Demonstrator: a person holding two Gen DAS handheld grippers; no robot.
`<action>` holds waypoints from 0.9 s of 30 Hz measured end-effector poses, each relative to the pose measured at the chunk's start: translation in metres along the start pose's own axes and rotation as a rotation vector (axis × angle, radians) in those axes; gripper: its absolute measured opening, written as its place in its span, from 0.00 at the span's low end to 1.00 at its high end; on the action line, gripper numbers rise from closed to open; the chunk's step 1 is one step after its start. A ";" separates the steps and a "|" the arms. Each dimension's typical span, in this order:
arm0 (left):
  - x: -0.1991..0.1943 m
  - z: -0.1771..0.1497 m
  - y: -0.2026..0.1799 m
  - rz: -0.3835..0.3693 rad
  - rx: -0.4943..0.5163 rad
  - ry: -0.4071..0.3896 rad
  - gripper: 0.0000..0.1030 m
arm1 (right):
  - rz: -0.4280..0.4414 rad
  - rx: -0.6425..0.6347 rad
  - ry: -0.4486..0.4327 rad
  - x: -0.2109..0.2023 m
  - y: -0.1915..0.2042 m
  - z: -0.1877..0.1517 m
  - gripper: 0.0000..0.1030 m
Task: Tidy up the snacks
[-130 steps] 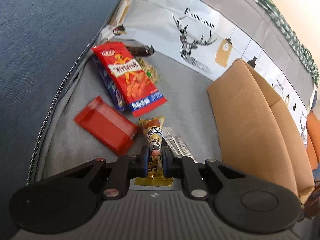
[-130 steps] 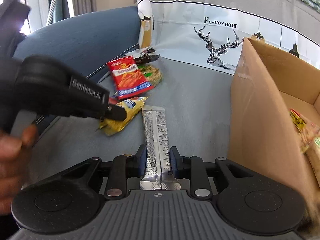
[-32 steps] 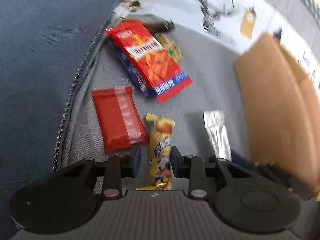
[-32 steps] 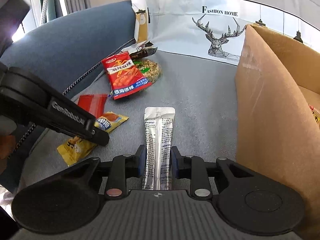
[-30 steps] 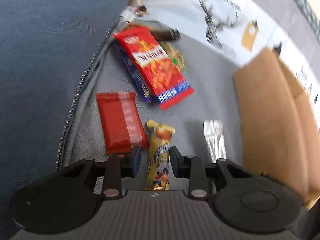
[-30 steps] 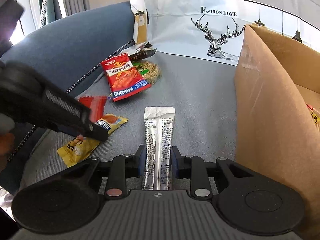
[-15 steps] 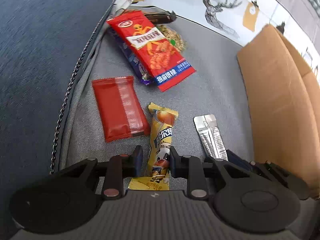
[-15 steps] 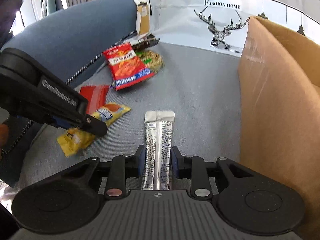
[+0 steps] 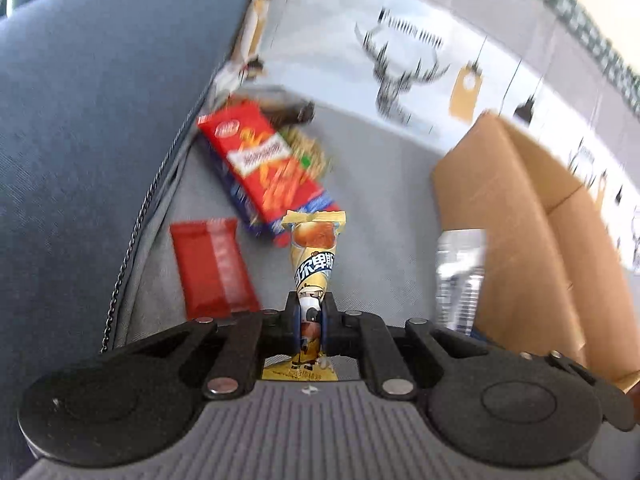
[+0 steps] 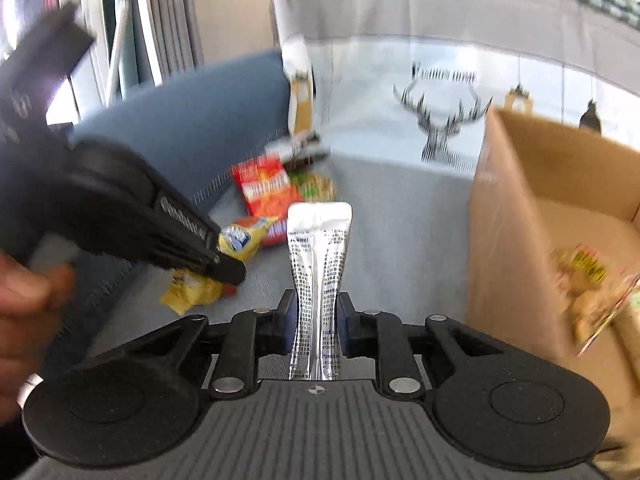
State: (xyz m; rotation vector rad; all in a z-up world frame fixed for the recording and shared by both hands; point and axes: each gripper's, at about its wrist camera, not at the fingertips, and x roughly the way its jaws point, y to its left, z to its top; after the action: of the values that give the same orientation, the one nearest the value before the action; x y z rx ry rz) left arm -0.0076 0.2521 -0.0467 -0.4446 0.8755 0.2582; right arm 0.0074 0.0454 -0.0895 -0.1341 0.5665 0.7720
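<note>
Left gripper clamped on yellow cartoon-cow snack pack. Right gripper pinching silver sachet, black print, text blurred.

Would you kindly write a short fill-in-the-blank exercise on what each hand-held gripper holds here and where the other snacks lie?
1. The left hand-held gripper is shut on the ____ snack bar.
2. The right hand-held gripper is shut on the ____ sachet.
3. The cardboard box stands to the ____ of the sachet.
4. The red packet lies on the ____ cushion.

Answers: yellow; silver; right; grey
</note>
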 end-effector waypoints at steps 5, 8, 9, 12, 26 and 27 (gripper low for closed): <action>-0.029 0.003 -0.025 -0.037 -0.006 -0.116 0.09 | 0.008 0.050 -0.073 -0.041 -0.018 0.028 0.21; -0.041 0.003 -0.043 -0.067 0.004 -0.181 0.09 | 0.017 0.073 -0.121 -0.067 -0.036 0.047 0.21; -0.044 0.003 -0.049 -0.075 0.009 -0.198 0.09 | 0.020 0.075 -0.136 -0.075 -0.044 0.052 0.21; -0.048 0.004 -0.067 -0.100 0.018 -0.233 0.09 | 0.008 0.078 -0.178 -0.094 -0.075 0.069 0.20; -0.035 0.009 -0.131 -0.235 -0.008 -0.347 0.09 | -0.080 0.240 -0.254 -0.124 -0.192 0.060 0.21; -0.033 0.008 -0.136 -0.246 -0.009 -0.346 0.09 | -0.090 0.239 -0.259 -0.126 -0.195 0.059 0.21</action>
State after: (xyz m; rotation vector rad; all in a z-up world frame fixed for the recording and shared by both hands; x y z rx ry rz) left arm 0.0311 0.1355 0.0207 -0.4940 0.4757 0.1076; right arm 0.0957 -0.1540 0.0095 0.1586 0.3997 0.6167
